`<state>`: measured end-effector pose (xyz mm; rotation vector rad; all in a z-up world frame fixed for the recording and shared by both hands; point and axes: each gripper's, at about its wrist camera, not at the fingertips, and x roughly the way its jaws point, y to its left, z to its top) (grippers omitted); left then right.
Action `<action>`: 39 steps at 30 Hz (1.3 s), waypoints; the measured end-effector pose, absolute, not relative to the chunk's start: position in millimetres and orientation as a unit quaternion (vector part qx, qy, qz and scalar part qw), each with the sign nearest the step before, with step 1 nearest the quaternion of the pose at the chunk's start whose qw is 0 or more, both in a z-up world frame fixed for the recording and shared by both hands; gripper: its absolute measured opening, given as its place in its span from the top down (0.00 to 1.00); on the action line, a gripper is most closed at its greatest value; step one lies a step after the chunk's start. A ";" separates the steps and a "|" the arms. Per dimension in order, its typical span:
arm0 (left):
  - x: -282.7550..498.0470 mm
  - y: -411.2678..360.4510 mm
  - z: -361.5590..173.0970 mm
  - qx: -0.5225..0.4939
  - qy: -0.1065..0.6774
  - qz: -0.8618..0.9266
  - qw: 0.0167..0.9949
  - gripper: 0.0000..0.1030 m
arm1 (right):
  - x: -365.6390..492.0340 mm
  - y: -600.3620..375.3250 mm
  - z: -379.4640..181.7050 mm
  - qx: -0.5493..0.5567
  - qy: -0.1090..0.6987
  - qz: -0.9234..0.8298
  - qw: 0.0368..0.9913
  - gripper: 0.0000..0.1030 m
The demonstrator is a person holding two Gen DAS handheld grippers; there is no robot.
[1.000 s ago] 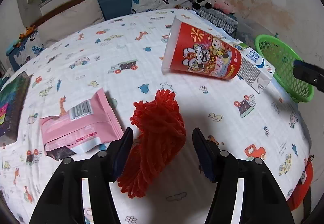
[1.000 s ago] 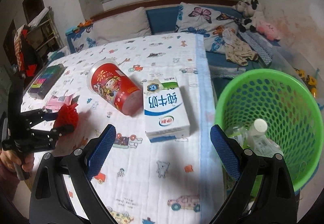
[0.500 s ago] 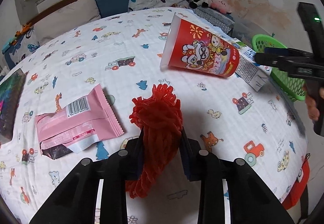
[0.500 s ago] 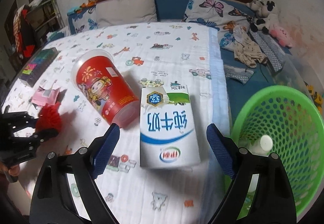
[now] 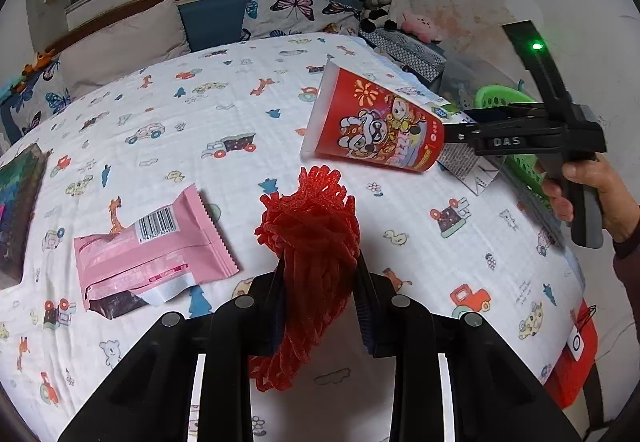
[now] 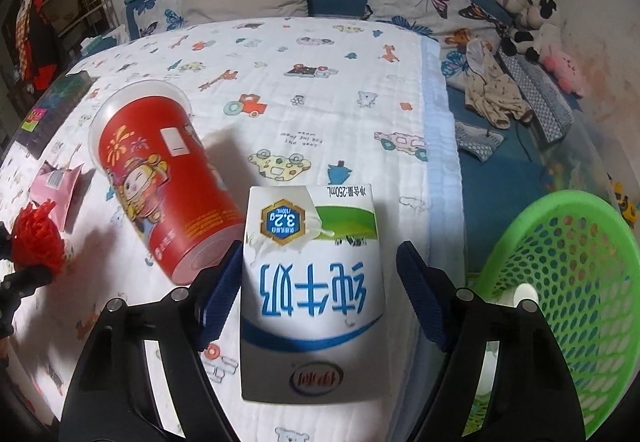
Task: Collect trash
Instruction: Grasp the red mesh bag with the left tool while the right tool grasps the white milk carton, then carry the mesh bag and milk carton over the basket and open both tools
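Note:
My left gripper (image 5: 320,302) is shut on a red mesh bundle (image 5: 316,234), which hangs between its pads just above the bedsheet. My right gripper (image 6: 320,294) straddles a white and blue milk carton (image 6: 312,282) lying flat. Its jaws are closing; the left pad is at the carton's edge and a gap shows on the right. A red printed cup (image 6: 160,178) lies on its side, touching the carton's left corner. A pink wrapper (image 5: 152,254) lies to the left of the bundle. The green mesh basket (image 6: 568,198) stands off the bed's right edge.
A white bottle (image 6: 524,294) lies in the basket. A dark box (image 5: 16,202) sits at the bed's left edge. Pillows and plush toys (image 6: 532,30) line the headboard, with crumpled clothes (image 6: 492,98) on the blue sheet. A hand (image 5: 592,186) holds the right gripper's handle.
My left jaws closed on the red bundle and lifted it slightly. My right gripper swung left from the basket to the milk carton, and its jaws narrowed around it.

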<state>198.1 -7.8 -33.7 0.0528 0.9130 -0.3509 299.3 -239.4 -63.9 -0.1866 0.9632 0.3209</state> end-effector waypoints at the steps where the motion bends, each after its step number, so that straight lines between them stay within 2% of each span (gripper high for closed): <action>1: 198.1 -8.6 -33.2 0.026 0.438 -0.169 0.883 0.72 | 300.9 -238.4 -64.6 -0.091 0.461 0.153 0.869 0.26; 6: 198.6 -10.2 -32.4 0.024 0.437 -0.173 0.882 0.72 | 307.9 -233.3 -68.8 -0.100 0.465 0.153 0.866 0.28; 10: 198.4 -10.6 -32.3 0.023 0.437 -0.173 0.883 0.72 | 309.8 -232.0 -69.3 -0.102 0.469 0.157 0.863 0.36; 27: 195.4 -29.5 -10.1 0.023 0.417 -0.198 0.887 0.72 | 265.7 -268.1 -4.1 -0.040 0.416 0.153 0.896 0.36; 39: 200.3 -83.5 12.0 0.038 0.405 -0.249 0.879 0.72 | 234.7 -325.6 23.6 -0.008 0.394 0.100 0.914 0.36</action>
